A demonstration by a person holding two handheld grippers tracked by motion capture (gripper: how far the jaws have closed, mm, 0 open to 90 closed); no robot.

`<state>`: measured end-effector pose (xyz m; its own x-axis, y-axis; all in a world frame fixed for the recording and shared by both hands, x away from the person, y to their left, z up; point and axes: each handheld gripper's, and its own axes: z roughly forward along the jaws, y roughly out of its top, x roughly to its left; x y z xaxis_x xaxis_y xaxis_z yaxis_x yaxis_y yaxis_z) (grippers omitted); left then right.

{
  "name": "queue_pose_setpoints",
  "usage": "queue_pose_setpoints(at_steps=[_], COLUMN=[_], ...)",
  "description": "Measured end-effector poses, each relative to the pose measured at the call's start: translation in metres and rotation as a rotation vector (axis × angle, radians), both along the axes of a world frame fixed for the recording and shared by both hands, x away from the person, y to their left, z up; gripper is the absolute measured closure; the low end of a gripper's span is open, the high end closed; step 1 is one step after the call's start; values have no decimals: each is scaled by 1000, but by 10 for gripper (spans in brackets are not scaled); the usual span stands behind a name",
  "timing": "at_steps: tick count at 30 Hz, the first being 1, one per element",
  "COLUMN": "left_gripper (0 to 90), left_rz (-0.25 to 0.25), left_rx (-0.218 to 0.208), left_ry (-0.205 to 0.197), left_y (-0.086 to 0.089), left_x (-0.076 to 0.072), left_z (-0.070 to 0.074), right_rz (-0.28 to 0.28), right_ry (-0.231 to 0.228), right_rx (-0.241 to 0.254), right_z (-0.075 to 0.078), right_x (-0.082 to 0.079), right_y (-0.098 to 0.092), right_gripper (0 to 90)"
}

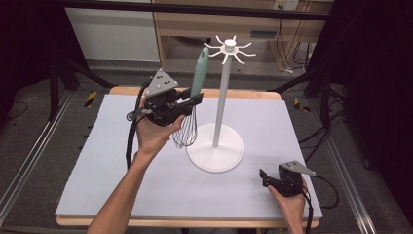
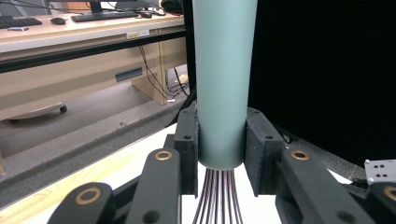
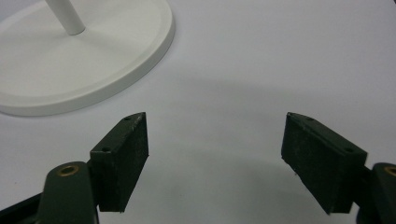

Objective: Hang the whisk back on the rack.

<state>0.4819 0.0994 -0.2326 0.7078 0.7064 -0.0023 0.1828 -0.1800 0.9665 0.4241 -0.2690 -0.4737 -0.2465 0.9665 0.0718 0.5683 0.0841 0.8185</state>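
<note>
**Item: whisk (image 1: 191, 109), teal handle, wire balloon head.**

Location: held upright above the table (image 1: 122, 195), clamped in the left gripper (image 1: 194, 101), handle up and wires hanging below the fingers. The white hook stand (image 1: 221, 97) is seen just beyond the fingertips, apart from the whisk.

Grip: in the left gripper view both pads (image 2: 187, 154) are pressed flat against the lower end of the handle (image 2: 223, 84), just above the point where the wires (image 2: 217, 196) emerge. The right gripper (image 1: 265, 176) is rested low on the table near the stand's base (image 3: 93, 70), jaws spread wide, nothing between them.

Handling, as judged: light, top-heavy above the fingers. The handle looks smooth and round, so twisting or sliding within the pads is to be expected; firm pressure is advised. The wires are springy and easily bent; no hold should be taken there. The present hold on the handle is considered sound.
</note>
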Motion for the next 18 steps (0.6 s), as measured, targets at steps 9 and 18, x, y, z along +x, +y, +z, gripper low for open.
queue_pose_setpoints(at_steps=[9,18], left_gripper=[688,688], left_rz=[-6,-10], left_rx=[8,20], left_ry=[6,9], left_y=[-3,-9], left_x=[4,8], left_z=[1,0], right_rz=[3,2], right_ry=[1,0], right_rx=[-2,2], right_z=[0,0], right_x=[0,0], right_y=[0,0], right_gripper=[236,237])
